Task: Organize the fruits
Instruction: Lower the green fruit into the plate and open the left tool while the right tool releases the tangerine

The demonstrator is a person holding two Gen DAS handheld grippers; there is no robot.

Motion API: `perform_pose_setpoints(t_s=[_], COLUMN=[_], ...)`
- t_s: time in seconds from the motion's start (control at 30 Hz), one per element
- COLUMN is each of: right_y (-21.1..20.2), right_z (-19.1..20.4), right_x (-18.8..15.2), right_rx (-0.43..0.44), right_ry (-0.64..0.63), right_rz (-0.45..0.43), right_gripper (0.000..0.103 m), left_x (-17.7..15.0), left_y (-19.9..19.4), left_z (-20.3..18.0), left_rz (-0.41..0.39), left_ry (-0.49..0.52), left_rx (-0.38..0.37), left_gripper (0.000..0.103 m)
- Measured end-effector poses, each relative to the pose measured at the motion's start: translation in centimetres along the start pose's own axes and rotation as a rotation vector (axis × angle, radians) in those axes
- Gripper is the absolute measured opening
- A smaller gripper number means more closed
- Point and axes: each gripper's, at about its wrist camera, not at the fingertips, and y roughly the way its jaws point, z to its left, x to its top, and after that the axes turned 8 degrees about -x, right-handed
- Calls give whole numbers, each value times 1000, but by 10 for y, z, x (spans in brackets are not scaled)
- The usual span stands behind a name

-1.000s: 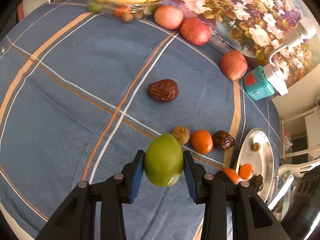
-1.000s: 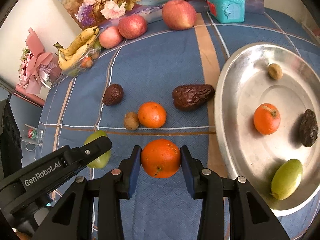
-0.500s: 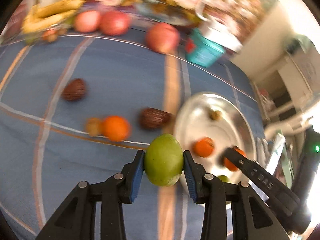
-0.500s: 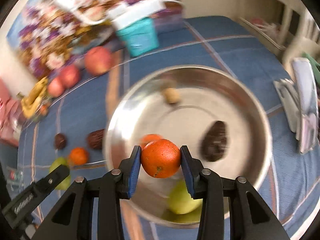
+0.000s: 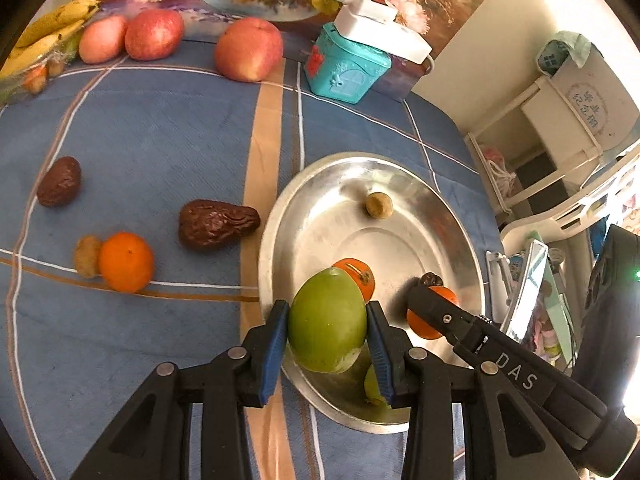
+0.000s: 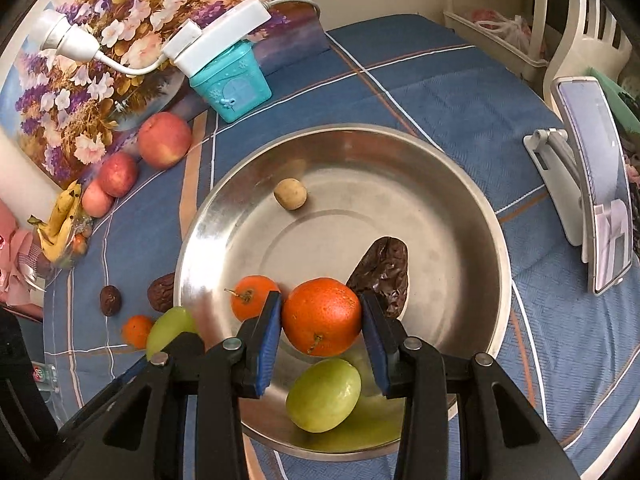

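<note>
Both held fruits now hang over the steel plate (image 6: 472, 200), its centre bare.

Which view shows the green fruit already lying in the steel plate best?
The right wrist view: the loose green fruit lies whole in the steel plate, just below the orange in the right hand-held gripper. The left wrist view shows only a sliver of it, behind a finger of the left hand-held gripper.

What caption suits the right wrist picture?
Right tool holds an orange over a steel plate of fruit.
</note>
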Motion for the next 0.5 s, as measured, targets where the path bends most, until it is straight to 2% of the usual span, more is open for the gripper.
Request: perform_pose_setpoints(t_s=[0.5], right_y=[1], right_z=[-1], right_x=[-2], right_rx=[5], right_ry=[1], right_rz=[4], right_gripper=[41], left_x=[0], left_y=[4], left_z=[0], left_rz=[10], left_ry=[5], left_rx=[-6], left_gripper=[42])
